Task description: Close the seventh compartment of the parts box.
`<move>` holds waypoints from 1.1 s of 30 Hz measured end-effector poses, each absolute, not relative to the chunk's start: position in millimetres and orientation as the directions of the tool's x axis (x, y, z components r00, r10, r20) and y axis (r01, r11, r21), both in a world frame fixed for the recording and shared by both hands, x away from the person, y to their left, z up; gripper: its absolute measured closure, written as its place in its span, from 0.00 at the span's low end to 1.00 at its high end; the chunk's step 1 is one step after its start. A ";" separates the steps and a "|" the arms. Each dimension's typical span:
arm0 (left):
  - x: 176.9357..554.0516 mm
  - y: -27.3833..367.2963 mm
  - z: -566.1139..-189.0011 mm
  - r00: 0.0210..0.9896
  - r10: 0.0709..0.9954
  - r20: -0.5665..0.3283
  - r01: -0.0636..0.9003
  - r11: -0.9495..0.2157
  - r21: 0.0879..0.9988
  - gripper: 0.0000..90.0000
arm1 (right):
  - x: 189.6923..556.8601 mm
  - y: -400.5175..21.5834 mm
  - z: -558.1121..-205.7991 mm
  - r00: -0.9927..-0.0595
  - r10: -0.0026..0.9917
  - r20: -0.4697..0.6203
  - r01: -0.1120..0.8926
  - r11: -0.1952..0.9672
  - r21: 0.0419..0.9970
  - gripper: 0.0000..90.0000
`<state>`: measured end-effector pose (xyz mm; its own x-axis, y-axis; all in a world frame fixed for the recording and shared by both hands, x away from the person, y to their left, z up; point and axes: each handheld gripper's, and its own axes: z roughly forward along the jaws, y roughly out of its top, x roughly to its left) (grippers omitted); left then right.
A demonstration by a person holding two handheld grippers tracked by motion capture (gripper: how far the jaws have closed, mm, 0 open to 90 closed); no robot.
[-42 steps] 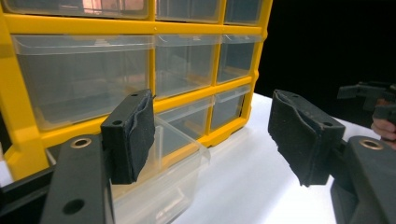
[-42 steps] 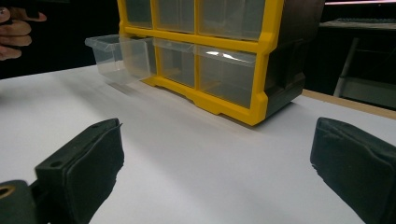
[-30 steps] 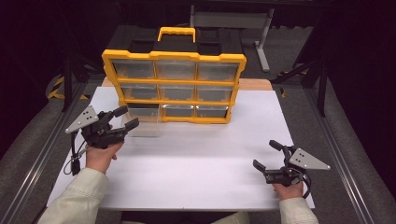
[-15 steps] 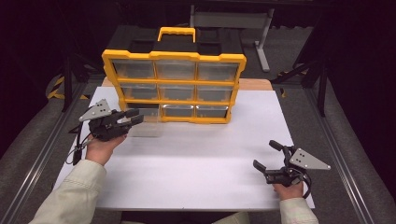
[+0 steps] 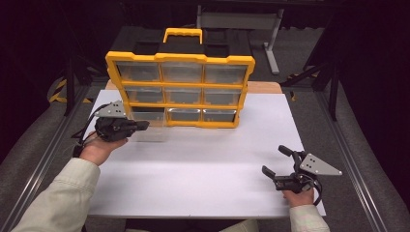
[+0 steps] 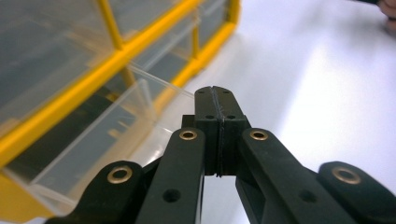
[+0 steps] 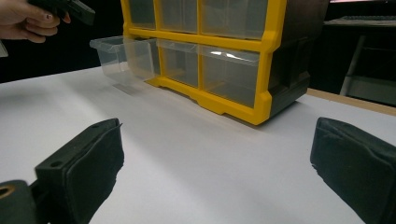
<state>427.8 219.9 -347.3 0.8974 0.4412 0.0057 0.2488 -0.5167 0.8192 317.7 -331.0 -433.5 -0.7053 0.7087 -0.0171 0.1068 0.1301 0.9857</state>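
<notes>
The clear drawer point(image 5: 147, 126) stands pulled out from the bottom-left bay of the yellow organizer point(image 5: 180, 84), left of centre in the high view; its rear remains inside the frame and its front projects over the white table point(image 5: 203, 179). In the left gripper view the drawer point(image 6: 93, 144) occupies the lower left of the frame, empty as far as can be seen, with its near rim just beside the jaws. The left gripper point(image 5: 140, 125) is at the drawer's left front corner; its jaws are pressed together with nothing visible between them, as the left gripper view point(image 6: 219, 109) confirms. Compared with one second ago, this gripper has moved up and to the right in the high view, from a position apart from the drawer to one against it, and the jaws, then spread, have come together. Whether the tips touch the drawer wall cannot be determined. Judgement: with the jaws together and set at the drawer front, the step in hand is most likely pushing the drawer back into its bay. The right gripper point(image 5: 276, 164) rests at the lower right of the high view, well apart from the organizer, its jaws spread wide and empty point(image 7: 215, 186); its position is unchanged over the same interval.
</notes>
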 end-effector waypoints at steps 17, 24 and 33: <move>434.2 206.5 -336.1 0.959 0.283 -0.002 0.233 -0.785 0.575 0.99 | 318.6 -330.8 -434.1 -0.711 0.704 -0.011 0.113 0.130 0.985 0.03; 436.8 204.3 -340.7 0.963 0.271 0.008 0.233 -0.844 0.483 1.00 | 319.1 -330.6 -434.5 -0.714 0.700 -0.006 0.118 0.129 0.985 0.04; 447.1 200.3 -356.0 0.949 0.314 0.005 0.283 -0.860 0.425 1.00 | 319.6 -330.5 -434.6 -0.720 0.694 -0.004 0.118 0.128 0.985 0.04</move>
